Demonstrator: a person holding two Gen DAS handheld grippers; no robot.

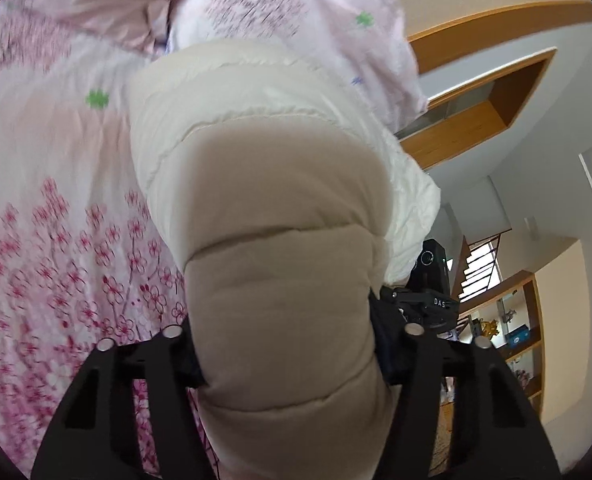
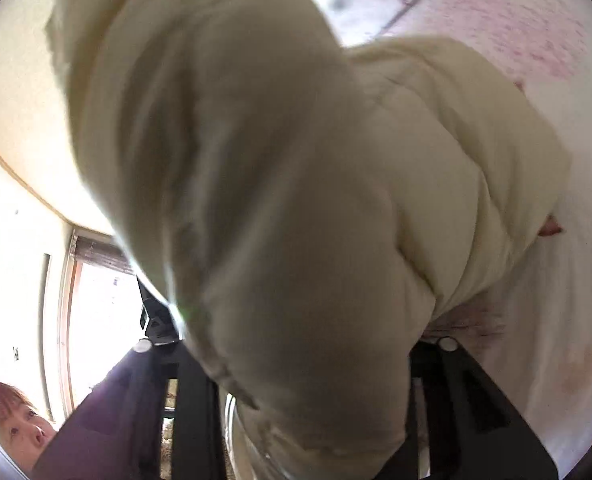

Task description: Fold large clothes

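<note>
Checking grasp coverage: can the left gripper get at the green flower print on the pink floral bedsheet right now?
Probably not. The left gripper is shut on the cream quilted puffer jacket, which fills its jaws; the green flower print lies off to the side.

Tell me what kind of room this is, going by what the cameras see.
Probably a bedroom in a home. A puffy cream jacket lies on a bed cover printed with pink blossoms; wooden wall shelves holding small items and a bright window are also in view.
</note>
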